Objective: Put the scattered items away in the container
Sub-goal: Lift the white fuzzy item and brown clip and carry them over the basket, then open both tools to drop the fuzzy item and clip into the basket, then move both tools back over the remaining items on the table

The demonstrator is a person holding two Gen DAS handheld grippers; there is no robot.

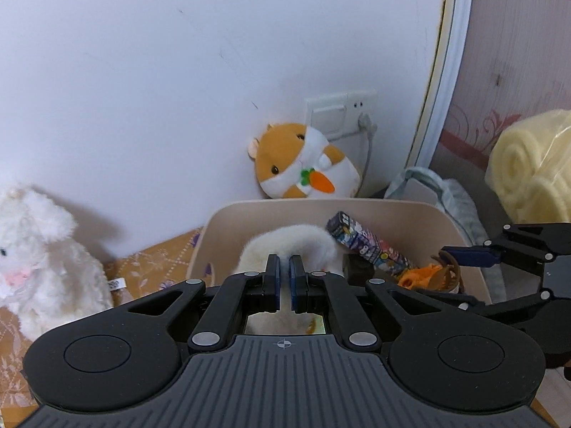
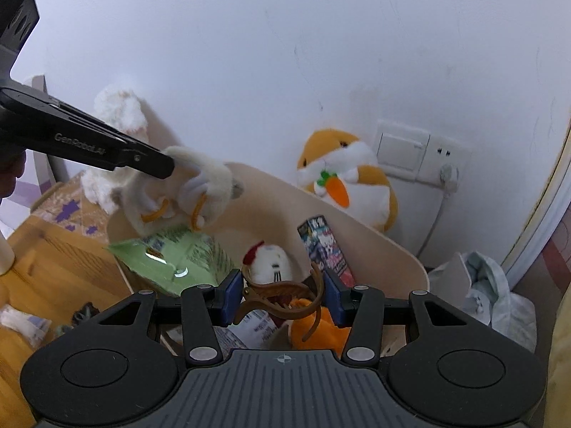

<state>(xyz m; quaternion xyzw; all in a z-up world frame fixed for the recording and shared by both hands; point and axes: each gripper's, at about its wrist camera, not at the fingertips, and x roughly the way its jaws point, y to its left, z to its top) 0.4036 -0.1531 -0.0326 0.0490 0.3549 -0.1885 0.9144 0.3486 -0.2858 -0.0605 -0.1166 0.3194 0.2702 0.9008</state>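
Note:
My left gripper [image 1: 284,267] is shut on a fluffy white plush toy [image 1: 292,244] and holds it over the beige container [image 1: 357,207]. In the right wrist view the left gripper [image 2: 166,166] pinches that plush [image 2: 200,182] near its top, and its orange feet dangle above the container's left side. My right gripper [image 2: 283,285] is shut on a brown hair claw clip [image 2: 278,297] over the container's [image 2: 392,249] near side; in the left wrist view it [image 1: 455,280] comes in from the right with the clip [image 1: 450,267].
In the container lie a green packet [image 2: 178,260], a small white chicken plush [image 2: 271,264], a colourful box [image 2: 324,249] and an orange toy [image 2: 317,328]. A hamster plush [image 1: 303,164] leans on the wall by a socket [image 1: 342,110]. A white bunny plush [image 1: 35,249] sits left; a plastic bag [image 2: 481,285] right.

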